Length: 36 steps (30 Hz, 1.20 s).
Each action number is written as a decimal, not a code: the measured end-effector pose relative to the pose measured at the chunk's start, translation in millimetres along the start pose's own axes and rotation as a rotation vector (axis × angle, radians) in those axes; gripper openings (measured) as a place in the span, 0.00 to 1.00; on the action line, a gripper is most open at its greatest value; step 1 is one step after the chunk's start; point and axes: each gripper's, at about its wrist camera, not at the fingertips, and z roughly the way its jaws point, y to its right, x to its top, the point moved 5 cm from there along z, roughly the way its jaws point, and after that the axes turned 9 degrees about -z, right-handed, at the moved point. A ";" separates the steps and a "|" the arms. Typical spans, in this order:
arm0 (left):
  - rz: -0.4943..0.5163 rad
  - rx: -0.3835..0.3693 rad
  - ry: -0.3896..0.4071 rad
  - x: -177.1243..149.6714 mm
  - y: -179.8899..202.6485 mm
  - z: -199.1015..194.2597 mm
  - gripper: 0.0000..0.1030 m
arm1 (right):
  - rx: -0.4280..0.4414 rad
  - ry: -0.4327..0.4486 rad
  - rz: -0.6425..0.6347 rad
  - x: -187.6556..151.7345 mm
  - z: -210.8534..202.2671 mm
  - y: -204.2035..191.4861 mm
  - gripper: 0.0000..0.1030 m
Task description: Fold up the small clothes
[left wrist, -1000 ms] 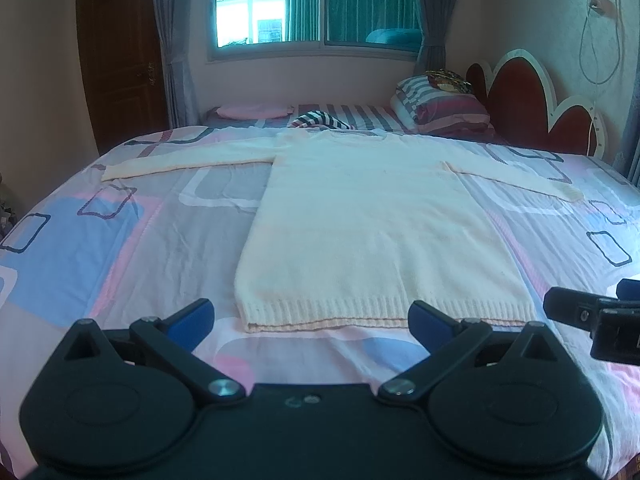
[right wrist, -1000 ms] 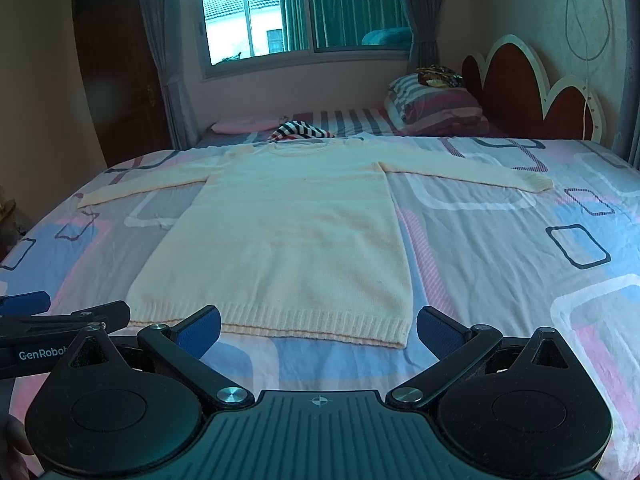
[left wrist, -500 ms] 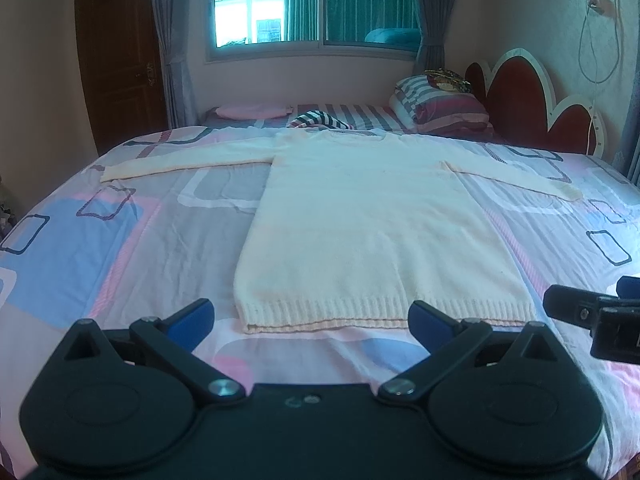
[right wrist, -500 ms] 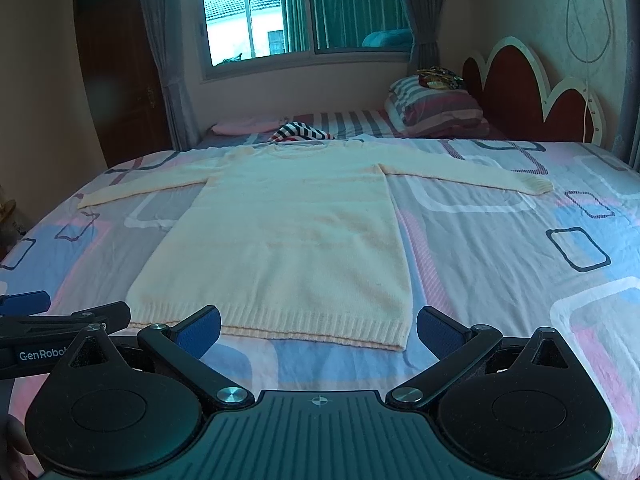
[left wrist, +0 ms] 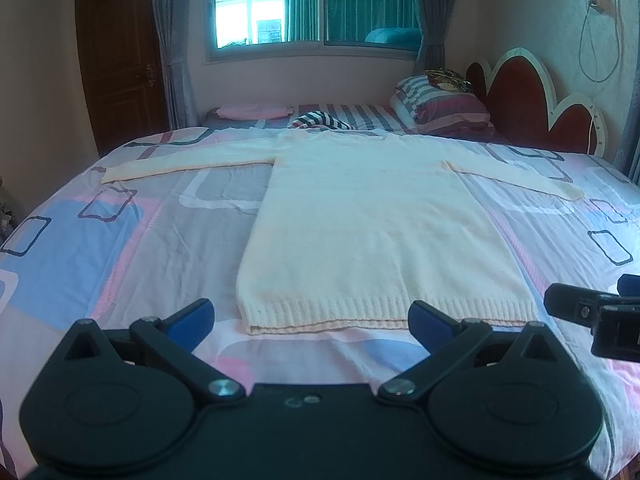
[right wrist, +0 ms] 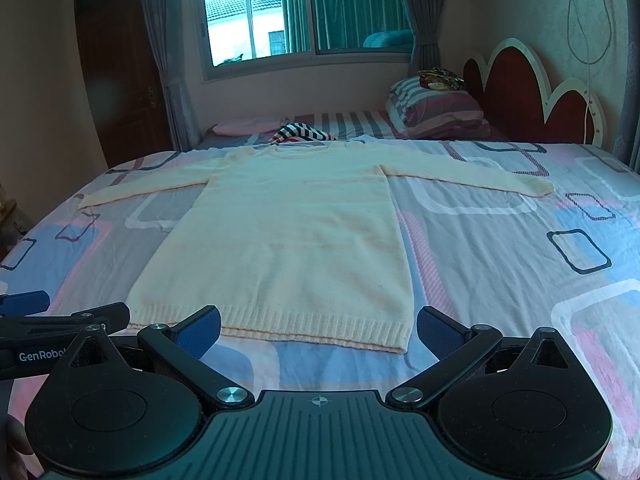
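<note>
My left gripper (left wrist: 311,315) sits closest to me, its blue-padded fingers (left wrist: 191,314) spread wide with nothing between them; my right gripper (right wrist: 318,326) is spread just as wide and empty too. Both hover low over the near edge of the bed, side by side.

Just ahead of both grippers lies the sweater (left wrist: 376,236), a cream knit laid flat with its ribbed hem (left wrist: 384,314) nearest me, running across the gap between my left fingers. From the right wrist view the sweater (right wrist: 288,240) sits ahead and slightly left. Its body is a long rectangle, and both sleeves stretch straight out sideways at the far end, neckline pointing away from me.

Under it is a lightly creased bedsheet (left wrist: 132,240) printed with rounded rectangles in grey, pink, blue and white. Farther off lie a striped garment (left wrist: 320,119), a flat pink pillow (left wrist: 254,111) and a stack of striped pillows (left wrist: 444,106) against a scalloped red headboard (left wrist: 532,100). Beyond are a window (left wrist: 312,4) with teal curtains and a dark wooden door (left wrist: 120,56).
</note>
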 end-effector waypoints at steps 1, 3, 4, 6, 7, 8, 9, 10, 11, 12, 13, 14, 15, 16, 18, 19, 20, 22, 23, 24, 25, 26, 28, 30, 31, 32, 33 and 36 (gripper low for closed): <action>0.000 0.001 0.001 0.0 -0.2 0.1 1.00 | 0.000 0.000 0.000 0.1 0.0 0.0 1.00; -0.001 0.000 0.000 0.0 -0.1 0.2 1.00 | 0.000 -0.001 0.001 0.1 0.1 0.0 1.00; -0.001 0.001 0.002 0.0 -0.2 0.1 1.00 | 0.000 0.000 0.001 0.0 0.0 0.0 1.00; -0.001 0.001 0.001 -0.1 0.0 0.2 1.00 | 0.000 0.000 0.000 0.0 0.1 0.0 1.00; -0.001 0.002 0.000 0.3 0.0 0.4 1.00 | -0.001 0.000 0.001 -0.1 0.0 0.1 1.00; -0.001 0.002 0.000 0.2 0.1 0.4 1.00 | 0.001 0.000 0.002 -0.1 0.1 0.1 1.00; -0.001 0.002 -0.002 0.2 0.3 0.6 1.00 | 0.001 0.000 0.001 -0.2 0.1 -0.1 1.00; -0.001 0.002 -0.002 0.2 -0.1 0.5 1.00 | -0.001 -0.001 0.001 -0.2 0.1 -0.1 1.00; 0.000 0.002 -0.003 0.0 0.0 0.5 1.00 | 0.000 -0.001 0.001 -0.3 0.1 0.0 1.00; 0.000 0.002 -0.003 -0.2 0.0 0.5 1.00 | 0.001 -0.002 0.001 -0.5 0.1 -0.5 1.00; -0.001 0.003 -0.003 0.0 -0.3 0.6 1.00 | 0.001 -0.003 0.001 -0.1 0.3 -1.0 1.00; -0.001 0.003 -0.004 0.0 -0.3 0.6 1.00 | 0.001 -0.003 0.000 -0.1 0.3 -1.4 1.00; -0.001 0.003 -0.003 0.0 -0.4 0.7 1.00 | 0.001 -0.003 0.000 -0.1 0.4 -1.4 1.00; -0.002 0.004 -0.003 0.0 -0.5 0.7 1.00 | 0.002 -0.004 0.000 -0.1 0.6 -1.6 1.00; -0.004 0.005 -0.004 0.0 -1.0 1.1 1.00 | 0.002 -0.004 -0.001 0.1 0.8 -1.5 1.00; -0.005 0.006 -0.003 -0.1 -1.3 1.3 1.00 | 0.002 -0.004 -0.001 0.0 0.8 -1.5 1.00; -0.006 0.006 -0.003 -0.2 -1.3 1.3 1.00 | 0.002 -0.004 -0.001 0.0 0.8 -1.8 1.00; -0.006 0.006 -0.003 -0.2 -1.7 1.8 1.00 | 0.001 -0.004 -0.001 0.1 0.9 -1.6 1.00; -0.006 0.007 -0.003 -0.3 -1.7 1.8 1.00 | 0.002 -0.005 0.000 0.1 0.9 -1.5 1.00; -0.007 0.007 -0.002 -0.3 -1.8 1.9 1.00 | 0.002 -0.006 0.001 0.0 1.1 -1.8 1.00; -0.009 0.007 -0.002 -1.0 -2.6 1.8 1.00 | 0.002 -0.007 0.000 0.2 1.3 -1.4 1.00; -0.010 0.007 -0.004 -1.1 -2.6 2.2 1.00 | 0.003 -0.007 -0.001 0.3 1.4 -1.5 1.00; -0.012 0.008 -0.004 -1.1 -1.9 2.7 1.00 | 0.002 -0.008 0.000 0.3 1.4 -1.4 1.00; -0.011 0.005 -0.005 -1.1 -1.3 3.2 1.00 | 0.001 -0.007 0.000 0.3 1.3 -1.4 1.00; -0.011 0.005 -0.003 -0.9 -1.8 3.1 1.00 | -0.001 -0.006 0.001 0.3 1.7 -1.0 1.00; -0.011 0.004 -0.002 -0.5 -1.7 3.3 1.00 | -0.003 -0.007 0.004 0.4 1.9 -0.4 1.00; -0.009 0.004 -0.001 -0.2 -1.1 3.8 1.00 | -0.005 -0.007 0.006 0.4 2.2 0.3 1.00; -0.006 0.001 -0.002 0.1 1.4 6.0 1.00 | -0.014 -0.010 0.017 0.0 2.6 4.2 1.00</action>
